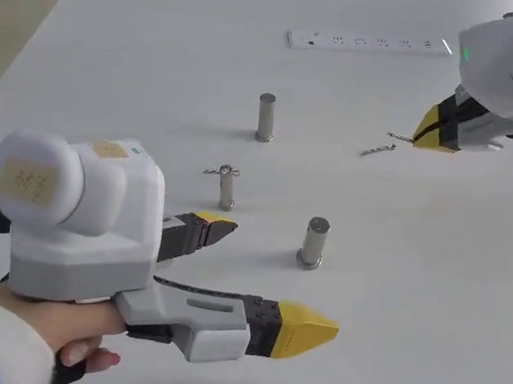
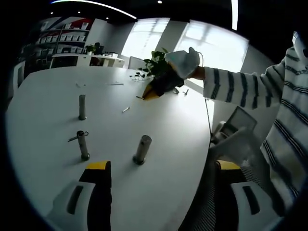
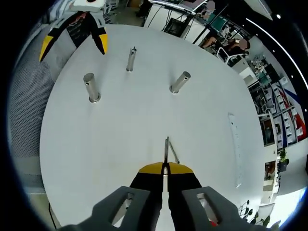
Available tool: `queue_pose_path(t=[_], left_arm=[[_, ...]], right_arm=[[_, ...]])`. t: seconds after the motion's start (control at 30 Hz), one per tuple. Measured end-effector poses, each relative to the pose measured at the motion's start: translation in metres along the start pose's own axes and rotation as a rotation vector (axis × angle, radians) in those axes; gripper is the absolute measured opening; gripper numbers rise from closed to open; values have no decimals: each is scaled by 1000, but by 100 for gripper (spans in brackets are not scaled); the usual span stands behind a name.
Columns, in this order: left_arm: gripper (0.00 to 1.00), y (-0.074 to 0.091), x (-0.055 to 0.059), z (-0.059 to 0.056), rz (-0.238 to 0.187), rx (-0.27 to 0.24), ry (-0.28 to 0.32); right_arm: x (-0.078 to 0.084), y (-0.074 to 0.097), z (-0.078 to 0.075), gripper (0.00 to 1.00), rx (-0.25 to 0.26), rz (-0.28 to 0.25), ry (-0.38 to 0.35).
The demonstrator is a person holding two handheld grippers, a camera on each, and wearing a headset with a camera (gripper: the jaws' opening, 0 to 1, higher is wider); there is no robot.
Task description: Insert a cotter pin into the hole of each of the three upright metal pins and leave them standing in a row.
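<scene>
Left gripper (image 1: 280, 275), jaws spread and empty, hovers at the near edge of the desk (image 1: 406, 260) while the right gripper (image 1: 421, 137) pinches a cotter pin (image 1: 400, 135) beside a spare cotter pin (image 1: 377, 150) lying on the desk; only the middle metal pin (image 1: 227, 190) is fitted, so the far metal pin (image 1: 266, 117) and near metal pin (image 1: 313, 243) remain.

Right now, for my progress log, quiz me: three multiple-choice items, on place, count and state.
1. The loose cotter pin lies: A) on the table near the right gripper; B) on the floor; C) on a chair.
2. Upright metal pins holding a cotter pin: A) none; B) one; C) three.
3. The left gripper is: A) open, empty; B) shut on a metal pin; C) shut on a cotter pin.
1A, flat beside its yellow tips; 2B, only the middle pin has one through it; 3A, jaws wide apart, nothing between.
</scene>
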State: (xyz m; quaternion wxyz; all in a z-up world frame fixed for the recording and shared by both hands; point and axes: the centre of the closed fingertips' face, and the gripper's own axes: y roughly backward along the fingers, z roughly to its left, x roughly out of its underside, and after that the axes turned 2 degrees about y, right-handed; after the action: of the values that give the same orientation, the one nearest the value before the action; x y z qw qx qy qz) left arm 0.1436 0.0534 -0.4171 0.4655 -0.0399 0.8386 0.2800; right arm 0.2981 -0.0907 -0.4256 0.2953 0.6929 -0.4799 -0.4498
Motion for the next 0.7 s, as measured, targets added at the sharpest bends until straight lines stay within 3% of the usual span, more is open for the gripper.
queue_pose_path(t=[0.47,0.7], left_arm=[[74,-19,-31,0,-51,39,32],[67,-28,-44,0,-87,56,64]], right_arm=[[-28,36,16,0,174,-85,27],[-45,48,30,0,220,-114,55]])
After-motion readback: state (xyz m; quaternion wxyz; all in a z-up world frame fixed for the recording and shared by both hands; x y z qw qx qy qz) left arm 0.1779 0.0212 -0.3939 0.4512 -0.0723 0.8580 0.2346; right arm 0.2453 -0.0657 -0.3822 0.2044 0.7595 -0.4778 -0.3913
